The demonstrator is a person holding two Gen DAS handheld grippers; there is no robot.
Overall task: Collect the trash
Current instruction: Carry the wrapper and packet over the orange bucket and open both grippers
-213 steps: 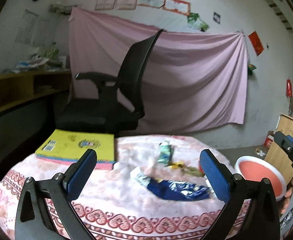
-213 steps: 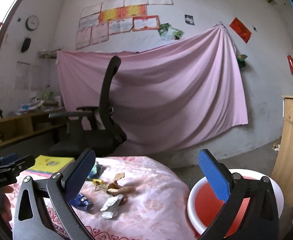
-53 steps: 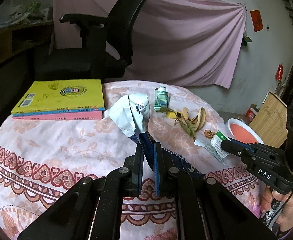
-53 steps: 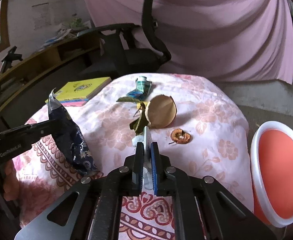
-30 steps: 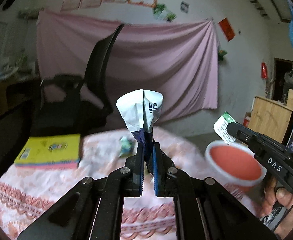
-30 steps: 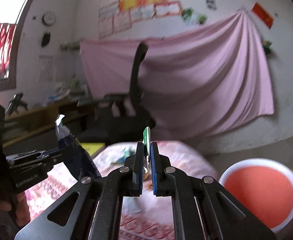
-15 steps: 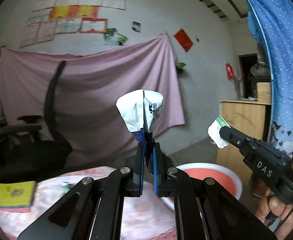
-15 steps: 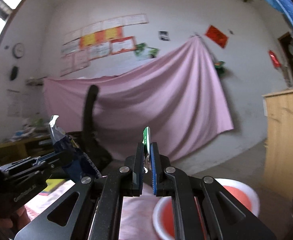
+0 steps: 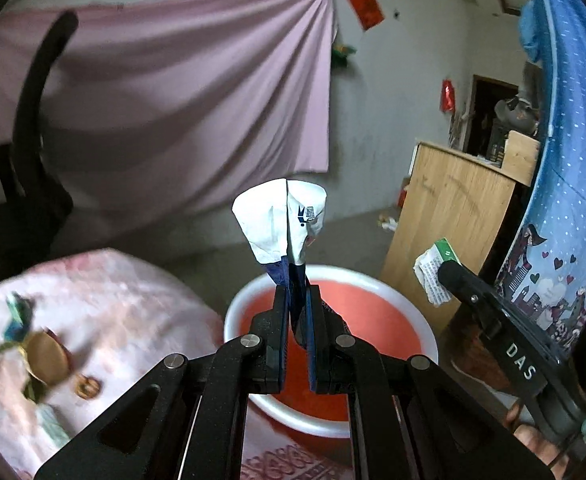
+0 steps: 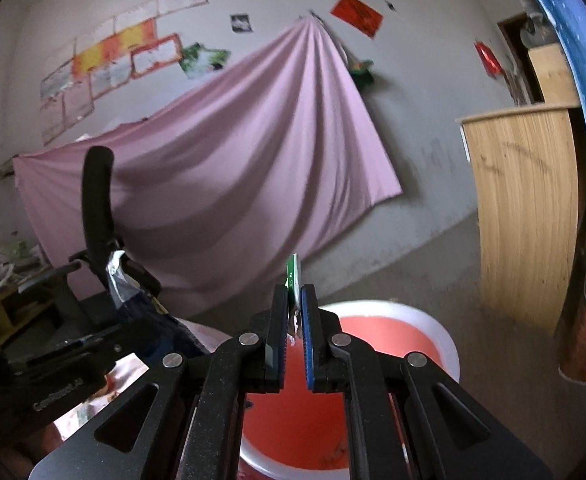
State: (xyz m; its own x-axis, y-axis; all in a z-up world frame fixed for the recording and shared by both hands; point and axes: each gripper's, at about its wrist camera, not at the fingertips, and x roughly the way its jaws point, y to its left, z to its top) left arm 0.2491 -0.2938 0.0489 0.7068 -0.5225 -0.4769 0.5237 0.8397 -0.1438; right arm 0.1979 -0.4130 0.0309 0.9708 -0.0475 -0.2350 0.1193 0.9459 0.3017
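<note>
The wrapper [image 9: 281, 220], light, thin and crinkly, stands up above the basin [image 9: 425, 344], pinched at its dark lower end by the left gripper [image 9: 297, 312], while the right gripper [image 10: 291, 316] pinches a small green packet [image 10: 293, 272] over the basin too.

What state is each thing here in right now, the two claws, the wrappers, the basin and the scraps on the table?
Left claw: shut on blue-and-white wrapper.
Right claw: shut on green-and-white packet.
Red basin: on the floor, upright, no trash visible inside.
Scraps: lying on the tablecloth, blurred.
</note>
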